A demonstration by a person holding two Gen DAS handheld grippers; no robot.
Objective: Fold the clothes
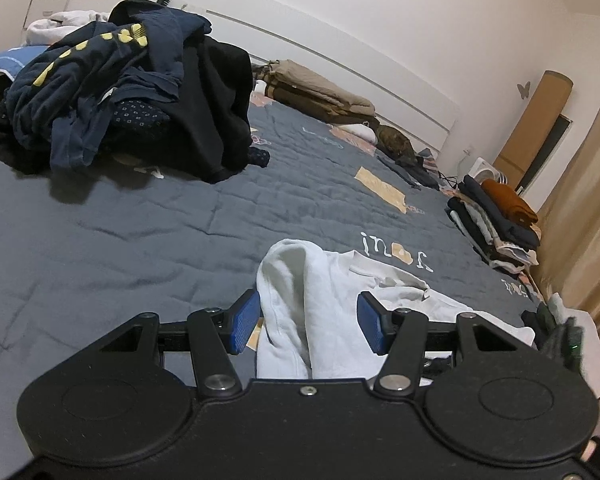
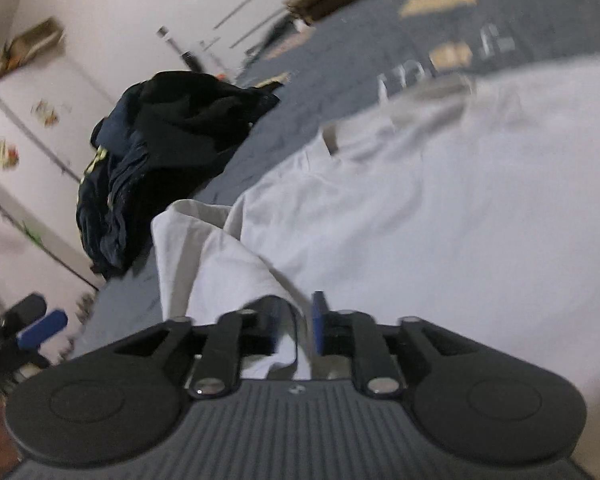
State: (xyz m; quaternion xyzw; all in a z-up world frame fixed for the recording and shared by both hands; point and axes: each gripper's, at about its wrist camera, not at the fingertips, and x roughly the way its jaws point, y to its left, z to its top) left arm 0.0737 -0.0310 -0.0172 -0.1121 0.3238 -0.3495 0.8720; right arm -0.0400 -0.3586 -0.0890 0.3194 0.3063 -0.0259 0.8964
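Note:
A white sweatshirt (image 1: 300,280) lies crumpled on the grey quilted bed cover (image 1: 140,240). In the left wrist view a thick bunch of it stands up between the blue pads of my left gripper (image 1: 310,322) and fills the gap, so the jaws are shut on it. The right wrist view is tilted and blurred. There the white sweatshirt (image 2: 420,200) spreads over the bed cover (image 2: 320,80). A thin fold of it hangs between the pads of my right gripper (image 2: 298,326), with a gap left beside it.
A heap of dark, unfolded clothes (image 1: 132,92) sits at the far left of the bed and shows as the dark heap (image 2: 160,148) in the right wrist view. A stack of folded clothes (image 1: 496,220) stands at the right edge. A folded beige blanket (image 1: 320,92) lies by the wall.

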